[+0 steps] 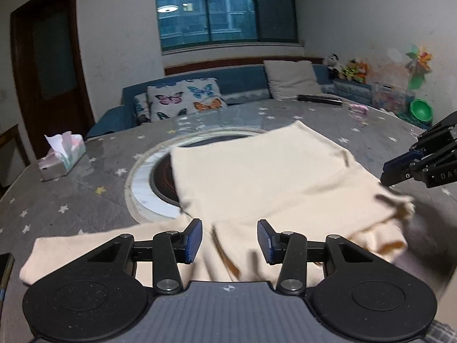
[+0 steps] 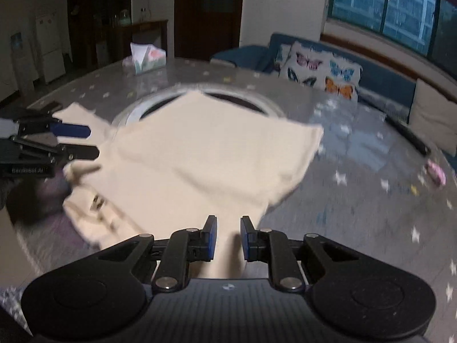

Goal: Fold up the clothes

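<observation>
A cream garment (image 1: pixel 271 177) lies partly folded on the grey star-patterned table (image 1: pixel 85 188), over the round inset at the table's middle. One sleeve (image 1: pixel 85 245) stretches to the left near the front edge. My left gripper (image 1: pixel 230 240) is open just above the garment's near edge, with nothing held. In the right wrist view the same garment (image 2: pixel 205 154) fills the middle. My right gripper (image 2: pixel 228 235) is open with cloth lying between and below its fingers, not pinched. Each gripper shows at the side of the other's view: the right gripper (image 1: pixel 400 168), the left gripper (image 2: pixel 82 140).
A tissue box (image 1: pixel 61 157) stands at the table's left. A dark remote (image 1: pixel 320 98) and a small pink object (image 1: pixel 358 108) lie at the far right. The round glass-and-white inset (image 1: pixel 154 180) sits under the garment. A blue sofa with butterfly cushions (image 1: pixel 182 100) is behind.
</observation>
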Action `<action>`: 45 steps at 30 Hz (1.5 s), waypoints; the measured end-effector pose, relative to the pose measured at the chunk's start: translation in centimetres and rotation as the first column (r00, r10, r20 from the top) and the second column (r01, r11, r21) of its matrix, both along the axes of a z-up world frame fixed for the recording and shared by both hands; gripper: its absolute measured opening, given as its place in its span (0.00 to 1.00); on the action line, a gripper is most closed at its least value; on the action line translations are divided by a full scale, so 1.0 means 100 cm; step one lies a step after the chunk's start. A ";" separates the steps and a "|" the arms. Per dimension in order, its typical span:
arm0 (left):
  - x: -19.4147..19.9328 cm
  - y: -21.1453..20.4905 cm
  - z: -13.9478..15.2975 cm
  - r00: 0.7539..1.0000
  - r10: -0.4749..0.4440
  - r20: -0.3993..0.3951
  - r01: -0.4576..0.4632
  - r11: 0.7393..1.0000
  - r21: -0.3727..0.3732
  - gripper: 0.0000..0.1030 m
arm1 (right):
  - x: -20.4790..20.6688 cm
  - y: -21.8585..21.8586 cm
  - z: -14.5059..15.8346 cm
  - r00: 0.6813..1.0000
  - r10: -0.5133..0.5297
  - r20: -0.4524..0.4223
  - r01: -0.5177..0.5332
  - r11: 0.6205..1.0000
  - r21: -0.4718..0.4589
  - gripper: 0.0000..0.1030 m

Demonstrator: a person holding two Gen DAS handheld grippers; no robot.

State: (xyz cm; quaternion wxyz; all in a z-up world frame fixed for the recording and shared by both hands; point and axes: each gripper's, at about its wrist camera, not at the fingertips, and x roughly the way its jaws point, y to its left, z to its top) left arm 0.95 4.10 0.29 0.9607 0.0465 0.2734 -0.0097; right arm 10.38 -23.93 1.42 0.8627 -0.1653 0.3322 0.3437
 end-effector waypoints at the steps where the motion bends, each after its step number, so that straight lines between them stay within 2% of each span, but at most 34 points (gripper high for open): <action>1: 0.002 0.005 0.001 1.000 0.017 -0.001 -0.017 1.000 -0.011 0.45 | 0.005 0.003 -0.001 1.000 0.014 0.012 -0.014 1.000 -0.013 0.25; 3: 0.004 0.016 0.003 0.999 0.049 -0.004 -0.049 0.998 -0.034 0.45 | 0.015 0.010 -0.003 0.998 0.045 0.035 -0.043 0.998 -0.043 0.25; 7: 0.007 0.035 0.000 0.995 0.095 -0.025 -0.096 0.995 -0.023 0.45 | 0.035 0.020 -0.007 0.991 0.122 0.050 -0.117 0.988 -0.102 0.25; 16: 0.012 0.051 -0.017 0.986 0.135 -0.093 -0.136 0.991 -0.004 0.45 | 0.063 0.032 -0.012 0.950 0.309 -0.037 -0.311 0.938 -0.152 0.24; 19: 0.015 0.052 -0.020 0.985 0.139 -0.102 -0.140 0.990 -0.002 0.45 | 0.069 0.028 -0.015 0.943 0.326 -0.072 -0.334 0.932 -0.143 0.21; 20: 0.016 0.053 -0.020 0.985 0.140 -0.103 -0.141 0.990 -0.002 0.45 | 0.071 0.026 -0.014 0.942 0.327 -0.081 -0.336 0.932 -0.138 0.10; 21: 0.016 0.053 -0.021 0.985 0.141 -0.103 -0.142 0.990 -0.002 0.45 | 0.072 0.025 -0.014 0.941 0.327 -0.091 -0.337 0.932 -0.133 0.06; 26: 0.020 0.054 -0.021 0.984 0.146 -0.106 -0.147 0.989 0.002 0.48 | 0.073 0.010 -0.005 0.950 0.300 -0.089 -0.309 0.943 -0.124 0.04; 31: 0.021 0.054 -0.021 0.983 0.150 -0.106 -0.150 0.989 0.008 0.50 | 0.075 -0.001 -0.012 0.966 0.243 -0.092 -0.252 0.963 -0.098 0.04; 34: 0.021 0.052 -0.019 0.981 0.164 -0.104 -0.162 0.987 0.022 0.49 | 0.074 -0.001 -0.013 0.973 0.215 -0.082 -0.221 0.972 -0.077 0.07; 36: 0.019 0.049 -0.012 0.982 0.166 -0.086 -0.164 0.986 0.027 0.46 | 0.069 0.001 -0.011 0.977 0.207 -0.053 -0.211 0.974 -0.079 0.14; 40: 0.010 0.034 0.004 0.996 0.087 -0.030 -0.088 0.996 -0.011 0.46 | 0.050 0.003 -0.002 0.979 0.204 0.008 -0.203 0.977 -0.062 0.16; 43: 0.008 0.015 0.006 1.000 0.013 -0.016 -0.013 1.000 -0.023 0.43 | 0.038 0.003 0.000 0.981 0.191 0.029 -0.190 0.981 -0.042 0.18; 45: 0.011 0.005 0.004 0.999 -0.029 -0.016 0.028 0.999 -0.037 0.38 | 0.031 0.003 -0.003 0.983 0.180 0.026 -0.179 0.983 -0.029 0.22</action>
